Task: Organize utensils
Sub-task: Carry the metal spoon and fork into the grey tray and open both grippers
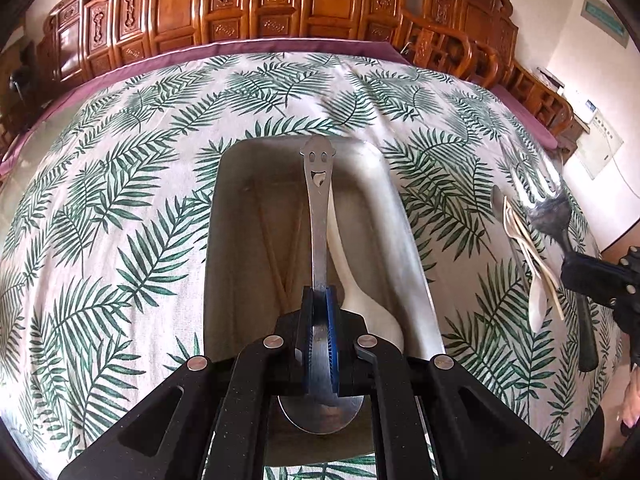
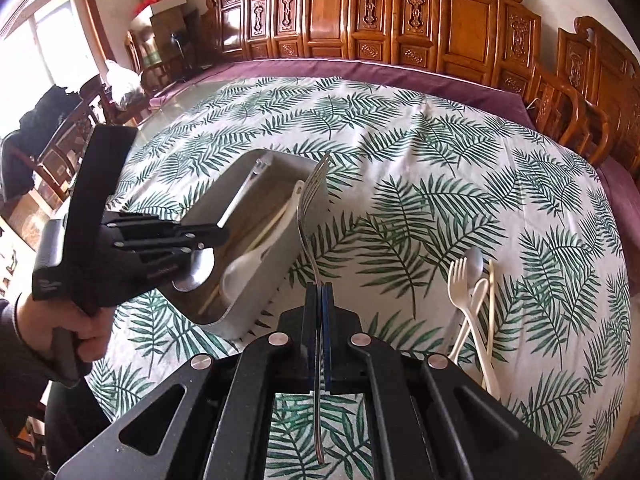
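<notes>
Looks like roughly the halfway mark has been reached here. Inside the metal tray (image 2: 256,320), which sits on the leaf-print surface (image 2: 420,152), a white spoon (image 2: 244,268) and a pair of chopsticks (image 2: 260,232) have already been laid down. The left tongs (image 1: 320,300) are pressed together on a steel spoon (image 1: 318,200) with a smiley face cut into its handle, and it's being held right over the tray, bowl end toward the camera, so that one is judged to be about to go in. The right tongs (image 2: 318,300) are pinched on a metal fork (image 2: 312,200), tines pointing away, held above the surface just right of the tray and not yet over it. Still left to be sorted: a small pile on the right side of the surface, well apart from the tray, where a cream plastic fork (image 2: 456,284), a cream spoon (image 2: 478,292), a small metal spoon (image 2: 474,260) and what seems to be a pale stick can be made out. Carved wooden chairs (image 2: 400,12) are lined up along the far edge, nowhere near the action. Nothing is really found blocking the tray, though both sets of tongs are crowded close around it, so some bumping could be expected if both utensils get dropped at once.
</notes>
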